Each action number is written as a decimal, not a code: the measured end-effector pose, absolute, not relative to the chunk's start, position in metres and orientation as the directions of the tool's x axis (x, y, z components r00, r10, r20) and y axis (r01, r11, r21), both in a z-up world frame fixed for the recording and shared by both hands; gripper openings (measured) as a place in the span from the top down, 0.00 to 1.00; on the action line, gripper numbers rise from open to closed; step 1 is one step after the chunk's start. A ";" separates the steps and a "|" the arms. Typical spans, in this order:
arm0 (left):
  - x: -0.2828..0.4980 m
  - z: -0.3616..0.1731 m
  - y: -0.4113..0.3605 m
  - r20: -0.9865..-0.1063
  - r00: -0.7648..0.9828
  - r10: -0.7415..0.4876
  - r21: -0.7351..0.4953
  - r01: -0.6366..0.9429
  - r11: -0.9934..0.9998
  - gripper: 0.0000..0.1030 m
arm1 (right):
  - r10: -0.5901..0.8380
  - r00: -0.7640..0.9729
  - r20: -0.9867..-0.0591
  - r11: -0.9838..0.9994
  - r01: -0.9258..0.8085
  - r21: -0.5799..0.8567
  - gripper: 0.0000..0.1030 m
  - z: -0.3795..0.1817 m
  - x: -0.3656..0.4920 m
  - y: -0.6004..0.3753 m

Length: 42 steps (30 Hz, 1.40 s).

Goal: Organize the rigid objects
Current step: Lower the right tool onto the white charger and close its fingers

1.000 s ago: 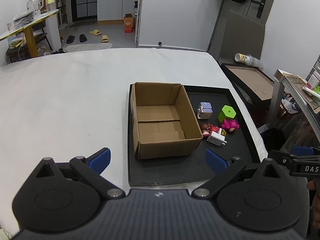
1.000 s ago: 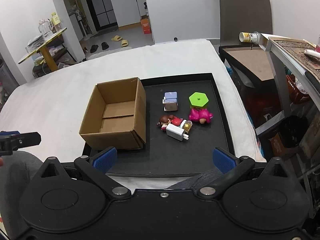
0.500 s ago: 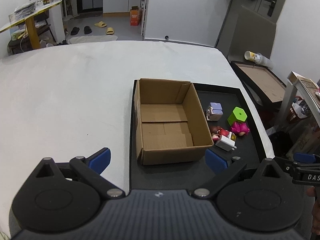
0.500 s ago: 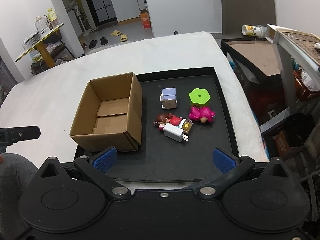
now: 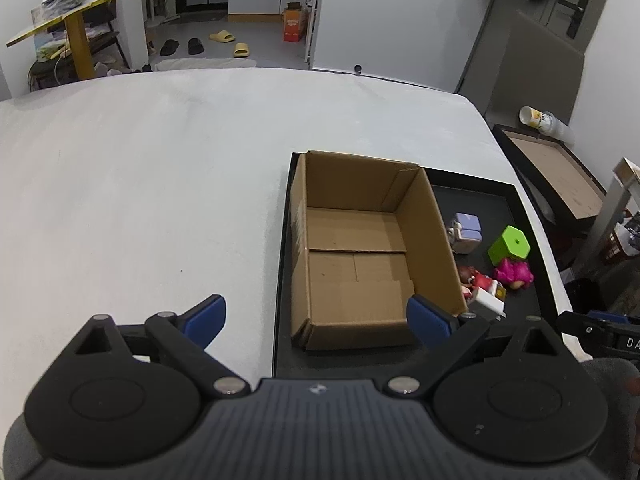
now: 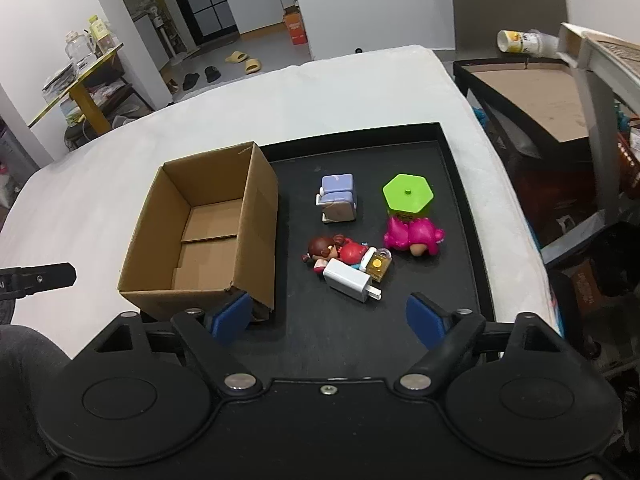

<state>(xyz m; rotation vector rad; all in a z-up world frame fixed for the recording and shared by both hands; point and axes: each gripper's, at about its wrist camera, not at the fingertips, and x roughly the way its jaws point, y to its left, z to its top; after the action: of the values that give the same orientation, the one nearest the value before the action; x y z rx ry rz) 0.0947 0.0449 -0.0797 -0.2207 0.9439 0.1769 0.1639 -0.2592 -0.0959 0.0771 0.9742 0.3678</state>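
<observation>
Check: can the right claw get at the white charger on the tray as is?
Probably yes. The white charger lies in the open on the black tray, ahead of the right claw, whose jaws, just narrowed, remain open with nothing between.

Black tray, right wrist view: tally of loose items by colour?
Green: 1, hexagonal block
Pink: 1, plush toy
Lavender: 1, cube toy
Red: 1, doll figure
White: 1, charger plug
Yellow: 1, small padlock
Total: 6
</observation>
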 end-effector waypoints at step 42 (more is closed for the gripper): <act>0.142 -0.153 0.071 -0.904 0.427 -0.014 -0.165 -0.318 0.934 0.84 | 0.303 0.350 -0.886 0.909 -0.385 0.159 0.57 -0.176 0.253 -0.220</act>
<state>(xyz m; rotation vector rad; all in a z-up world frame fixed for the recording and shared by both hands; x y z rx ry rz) 0.1424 0.0714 -0.1531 -0.3344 1.1186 0.1943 0.2535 -0.2200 -0.1763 -0.0817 1.1285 0.4464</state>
